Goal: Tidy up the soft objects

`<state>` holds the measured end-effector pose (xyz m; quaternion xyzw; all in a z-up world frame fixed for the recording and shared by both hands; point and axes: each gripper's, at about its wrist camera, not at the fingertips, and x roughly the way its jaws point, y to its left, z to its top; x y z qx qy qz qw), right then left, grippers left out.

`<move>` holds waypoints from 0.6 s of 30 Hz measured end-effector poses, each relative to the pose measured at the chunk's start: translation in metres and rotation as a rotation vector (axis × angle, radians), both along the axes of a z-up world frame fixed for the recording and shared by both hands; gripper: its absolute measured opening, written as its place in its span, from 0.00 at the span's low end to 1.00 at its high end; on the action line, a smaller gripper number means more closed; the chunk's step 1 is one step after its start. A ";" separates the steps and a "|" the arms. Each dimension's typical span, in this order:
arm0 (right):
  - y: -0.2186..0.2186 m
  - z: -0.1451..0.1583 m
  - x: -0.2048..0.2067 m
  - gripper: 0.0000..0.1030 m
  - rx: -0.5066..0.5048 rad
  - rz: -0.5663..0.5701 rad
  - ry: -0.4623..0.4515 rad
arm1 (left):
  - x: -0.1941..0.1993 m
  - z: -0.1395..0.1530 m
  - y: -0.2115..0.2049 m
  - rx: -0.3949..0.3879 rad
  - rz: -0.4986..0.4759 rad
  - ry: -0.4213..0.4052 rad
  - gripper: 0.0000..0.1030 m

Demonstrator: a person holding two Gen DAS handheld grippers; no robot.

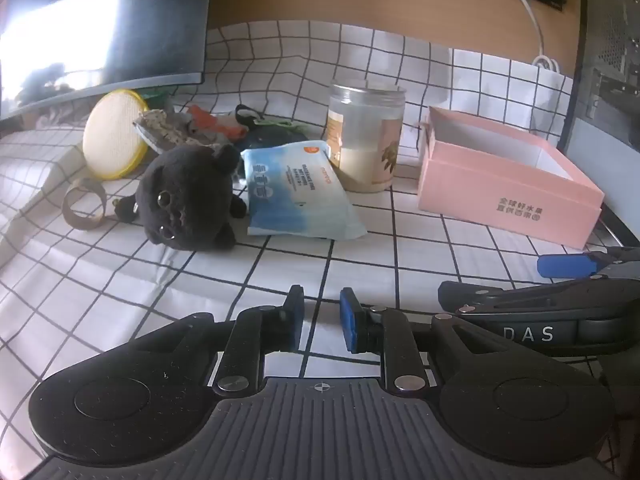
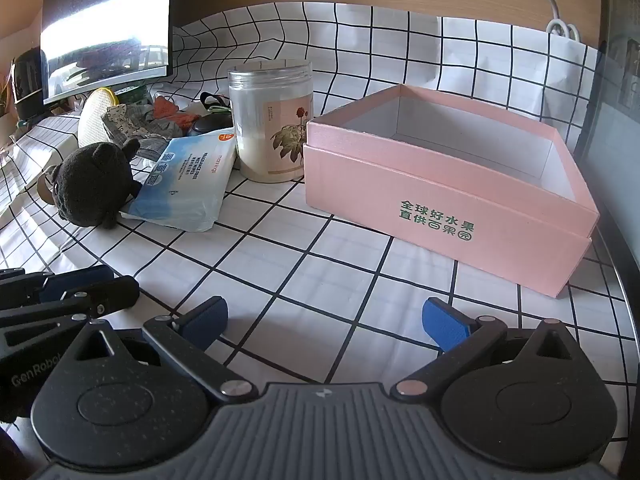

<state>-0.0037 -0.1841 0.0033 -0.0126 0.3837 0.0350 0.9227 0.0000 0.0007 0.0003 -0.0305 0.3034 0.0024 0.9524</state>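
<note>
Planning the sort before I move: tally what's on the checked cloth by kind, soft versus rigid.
Soft: 3 – black plush toy, wet wipes pack, heap of cloth pieces, pieces uncountable
Rigid: 4 – jar, pink box, tape roll, yellow-rimmed round pad
Total: 7

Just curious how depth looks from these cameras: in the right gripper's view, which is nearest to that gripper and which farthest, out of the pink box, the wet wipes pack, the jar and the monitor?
From the right gripper:
1. Pink box, front right.
2. Wet wipes pack, left.
3. Jar, centre, behind the wipes.
4. Monitor, far back left.
</note>
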 end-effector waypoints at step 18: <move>0.000 0.000 0.000 1.00 0.000 0.000 0.000 | 0.000 0.000 0.000 0.000 0.000 -0.001 0.22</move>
